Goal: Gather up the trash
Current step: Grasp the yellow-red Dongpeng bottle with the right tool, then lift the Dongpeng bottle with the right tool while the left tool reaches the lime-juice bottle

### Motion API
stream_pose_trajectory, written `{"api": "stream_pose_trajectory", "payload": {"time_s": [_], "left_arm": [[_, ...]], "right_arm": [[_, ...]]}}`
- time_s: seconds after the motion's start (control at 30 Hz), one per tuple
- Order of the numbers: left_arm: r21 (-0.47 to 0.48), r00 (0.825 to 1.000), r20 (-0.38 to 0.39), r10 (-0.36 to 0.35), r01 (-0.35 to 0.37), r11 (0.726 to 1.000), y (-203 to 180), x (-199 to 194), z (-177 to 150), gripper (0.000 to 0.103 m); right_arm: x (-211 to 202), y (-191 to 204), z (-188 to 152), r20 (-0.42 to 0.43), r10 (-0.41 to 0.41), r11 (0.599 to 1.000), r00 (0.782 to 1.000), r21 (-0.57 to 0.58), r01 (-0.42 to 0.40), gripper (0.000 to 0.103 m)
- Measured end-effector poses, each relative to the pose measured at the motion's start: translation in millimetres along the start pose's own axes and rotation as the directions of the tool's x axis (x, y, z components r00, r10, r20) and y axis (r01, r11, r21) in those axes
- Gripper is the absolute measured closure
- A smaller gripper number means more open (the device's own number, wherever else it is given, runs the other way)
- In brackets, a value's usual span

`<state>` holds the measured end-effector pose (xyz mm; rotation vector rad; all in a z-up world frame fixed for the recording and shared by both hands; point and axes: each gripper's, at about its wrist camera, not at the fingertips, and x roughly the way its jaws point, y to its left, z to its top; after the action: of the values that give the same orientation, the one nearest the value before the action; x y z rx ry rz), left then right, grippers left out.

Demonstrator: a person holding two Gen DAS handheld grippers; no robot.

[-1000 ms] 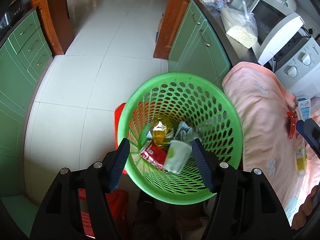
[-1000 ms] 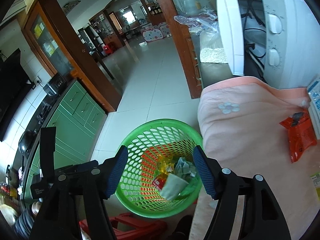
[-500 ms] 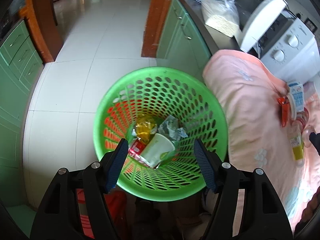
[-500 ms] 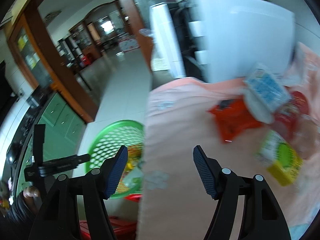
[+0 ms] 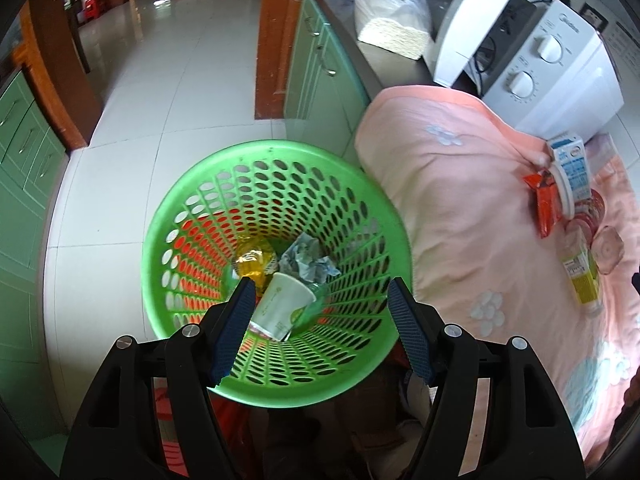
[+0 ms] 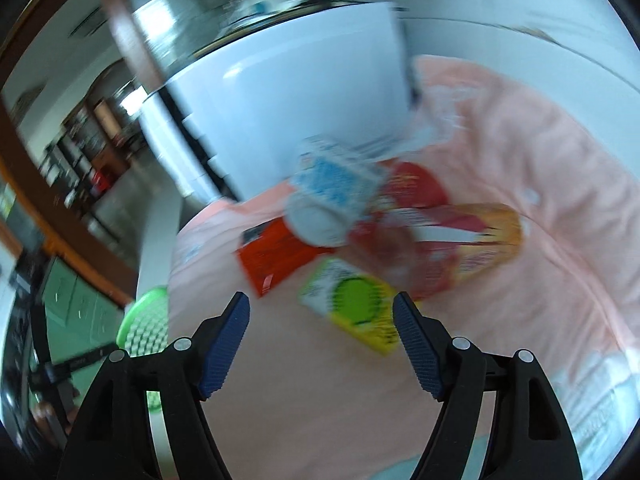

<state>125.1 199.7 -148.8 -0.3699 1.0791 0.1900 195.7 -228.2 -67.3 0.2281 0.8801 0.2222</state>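
A: What is seen from the left wrist?

B: The left gripper (image 5: pixel 318 300) is held above a green basket (image 5: pixel 192 184) that stands on the tiled floor (image 5: pixel 132 120), just beside a counter (image 5: pixel 384 76) draped with a pink cloth (image 5: pixel 460 208). Its jaws are parted about halfway and nothing is gripped between them. In the bottom of the basket a white paper cup (image 5: pixel 282 304) is seen lying on its side, with a yellow wrapper (image 5: pixel 252 260) and a crumpled piece of paper (image 5: pixel 306 260) just behind it.

A: And the trash not yet collected?

B: It is clustered on the pink cloth, well apart from the basket: a blue-and-white carton (image 5: pixel 570 164), an orange packet (image 5: pixel 544 204) beside it, and a yellow-green carton (image 5: pixel 582 276) lying nearer the camera. A white oven (image 5: pixel 560 64) is seen behind them.

A: What is shown from the right wrist?

B: The picture is blurred by motion. The right gripper (image 6: pixel 322 316) is held over the pink cloth (image 6: pixel 520 160), its jaws are opening, and nothing is clamped between them. The yellow-green carton (image 6: pixel 352 304) is framed in the gap between the fingertips but is not touched. Behind it the orange packet (image 6: pixel 276 256), the blue-and-white carton (image 6: pixel 336 180) and a red-and-yellow wrapper (image 6: pixel 472 228) are piled close together. The edge of the green basket (image 6: pixel 144 320) is seen at the lower left, past the cloth's edge.
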Motion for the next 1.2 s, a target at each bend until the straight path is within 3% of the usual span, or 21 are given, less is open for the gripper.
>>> {"api": "stream_pose_trajectory", "payload": {"time_s": [0.17,0.3,0.4,0.57,0.73,0.87,0.97,1.13,1.2], "left_arm": [[0.026,1.0,-0.011,-0.012,0.012,1.0,-12.8,4.9,0.5,0.035],[0.045,1.0,-0.015,-0.025,0.025,0.999,-24.4,7.9,2.0,0.035],[0.06,0.999,-0.016,-0.037,0.038,0.998,-33.9,9.4,4.5,0.035],[0.099,0.998,-0.015,-0.057,0.059,0.993,-54.2,10.3,6.8,0.035],[0.158,0.997,-0.008,-0.075,0.076,0.985,-76.0,8.2,7.7,0.035],[0.216,0.996,0.0,-0.09,0.088,0.972,-95.8,6.0,8.5,0.035],[0.251,0.994,0.001,-0.106,0.103,0.962,-109.3,4.2,9.8,0.035],[0.314,0.993,0.013,-0.12,0.11,0.943,-131.9,0.9,8.0,0.035],[0.34,0.992,0.017,-0.124,0.111,0.934,-140.0,-0.2,6.2,0.035]], "right_arm": [[-7.5,-49.7,11.5,0.009,0.009,0.982,1.0,0.186,-0.011,0.03],[-5.0,-84.4,16.9,0.013,0.032,0.944,0.999,0.327,-0.035,0.03],[1.6,-104.6,18.3,0.017,0.077,0.896,0.997,0.437,-0.077,0.03],[18.1,-131.2,16.5,0.035,0.158,0.781,0.987,0.607,-0.147,0.03],[37.8,-143.8,14.2,0.035,0.178,0.711,0.983,0.686,-0.153,0.03],[55.1,-155.2,7.6,0.061,0.218,0.62,0.974,0.762,-0.186,0.03],[62.8,-158.4,8.0,0.063,0.203,0.607,0.977,0.775,-0.176,0.03],[77.5,-166.1,4.4,0.098,0.23,0.518,0.968,0.83,-0.207,0.029],[82.4,-168.0,3.8,0.106,0.231,0.503,0.967,0.838,-0.212,0.028]]}}
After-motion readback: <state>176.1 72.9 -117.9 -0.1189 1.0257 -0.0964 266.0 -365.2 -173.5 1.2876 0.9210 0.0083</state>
